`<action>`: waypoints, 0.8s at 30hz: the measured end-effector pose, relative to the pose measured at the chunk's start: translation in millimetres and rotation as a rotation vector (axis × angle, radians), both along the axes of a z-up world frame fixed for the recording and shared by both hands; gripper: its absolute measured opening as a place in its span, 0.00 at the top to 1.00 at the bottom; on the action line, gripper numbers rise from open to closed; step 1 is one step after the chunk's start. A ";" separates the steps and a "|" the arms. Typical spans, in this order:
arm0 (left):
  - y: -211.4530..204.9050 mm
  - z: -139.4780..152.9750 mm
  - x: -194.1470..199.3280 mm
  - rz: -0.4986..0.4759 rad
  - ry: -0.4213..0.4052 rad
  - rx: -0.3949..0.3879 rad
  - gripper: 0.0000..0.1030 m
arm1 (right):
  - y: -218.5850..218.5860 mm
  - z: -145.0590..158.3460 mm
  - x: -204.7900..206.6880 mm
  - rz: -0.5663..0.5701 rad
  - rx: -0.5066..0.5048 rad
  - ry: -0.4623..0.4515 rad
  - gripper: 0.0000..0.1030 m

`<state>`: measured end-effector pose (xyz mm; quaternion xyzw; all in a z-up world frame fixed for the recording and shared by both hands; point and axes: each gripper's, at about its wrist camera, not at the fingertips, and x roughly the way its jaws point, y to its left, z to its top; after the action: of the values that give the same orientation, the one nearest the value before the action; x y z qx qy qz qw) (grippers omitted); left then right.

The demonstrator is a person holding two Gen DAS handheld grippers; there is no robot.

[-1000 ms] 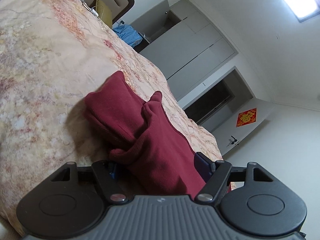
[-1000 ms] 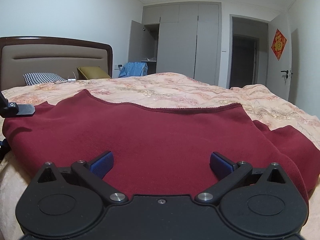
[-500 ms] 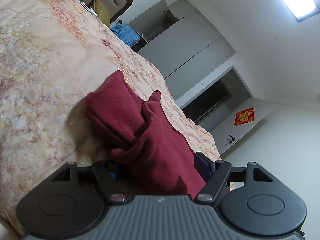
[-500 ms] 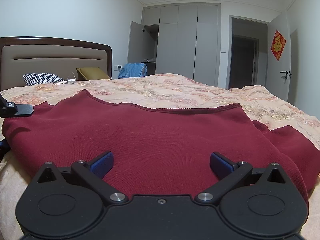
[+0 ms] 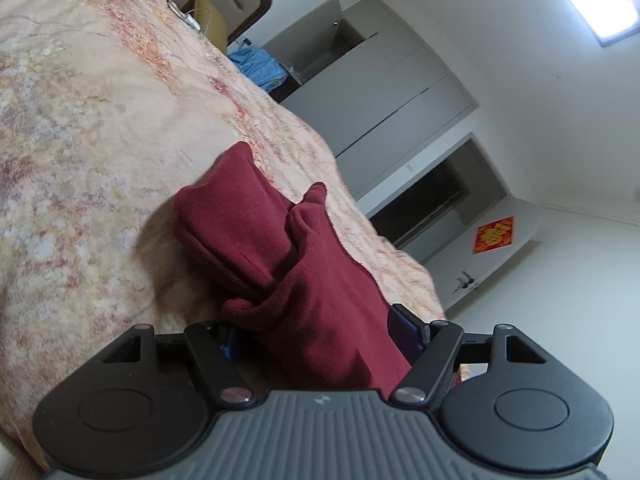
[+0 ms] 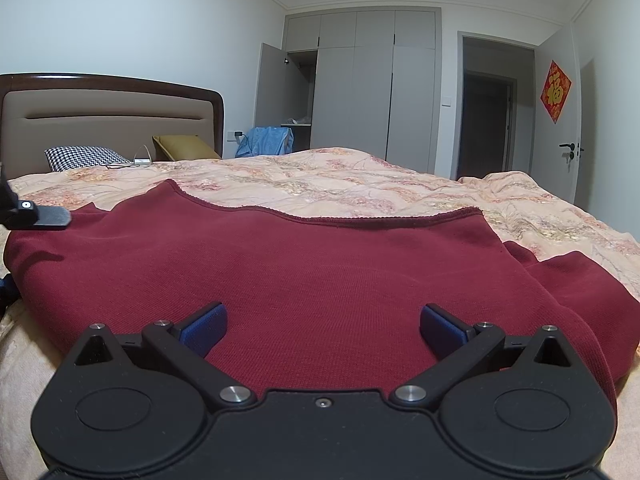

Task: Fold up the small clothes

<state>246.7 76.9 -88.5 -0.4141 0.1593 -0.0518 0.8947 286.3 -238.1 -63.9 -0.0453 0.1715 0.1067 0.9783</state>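
Note:
A dark red knit garment (image 6: 304, 264) lies spread on the bed's floral quilt (image 6: 360, 184). My right gripper (image 6: 322, 330) is open, its blue pads wide apart over the garment's near edge, holding nothing. In the left wrist view the garment (image 5: 304, 280) is bunched and folded over itself between the fingers of my left gripper (image 5: 316, 340). The jaws stand wide with fabric between them, not pinched. Part of the left gripper (image 6: 36, 216) shows at the garment's left edge in the right wrist view.
A padded headboard (image 6: 112, 120), a houndstooth pillow (image 6: 80, 156) and a mustard cushion (image 6: 184, 146) are at the bed's far end. A blue cloth (image 6: 268, 140) lies beyond the bed by a grey wardrobe (image 6: 360, 92). A doorway (image 6: 488, 120) is at right.
Almost nothing: both grippers stay open in place. The left gripper's tip shifts slightly in the right wrist view.

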 end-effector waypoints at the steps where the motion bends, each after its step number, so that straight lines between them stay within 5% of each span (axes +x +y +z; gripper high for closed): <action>1: -2.8 3.8 2.0 0.009 0.019 0.018 0.26 | 0.0 0.1 0.0 0.000 0.000 0.000 0.00; 7: -17.7 22.5 11.2 0.058 0.105 0.119 0.29 | 0.0 0.1 -0.9 0.000 0.000 -0.002 0.00; 16: -8.6 17.2 9.2 0.160 0.145 -0.005 0.59 | -0.6 1.9 -3.4 -0.004 0.004 0.000 0.00; 24: -31.0 48.8 13.8 0.152 0.131 0.198 0.74 | -7.5 16.6 2.2 0.014 0.025 0.051 0.00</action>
<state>260.5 45.9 -39.7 -0.3371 0.1897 0.0593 0.9202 288.6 -245.6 -47.3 -0.0314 0.1949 0.1166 0.9734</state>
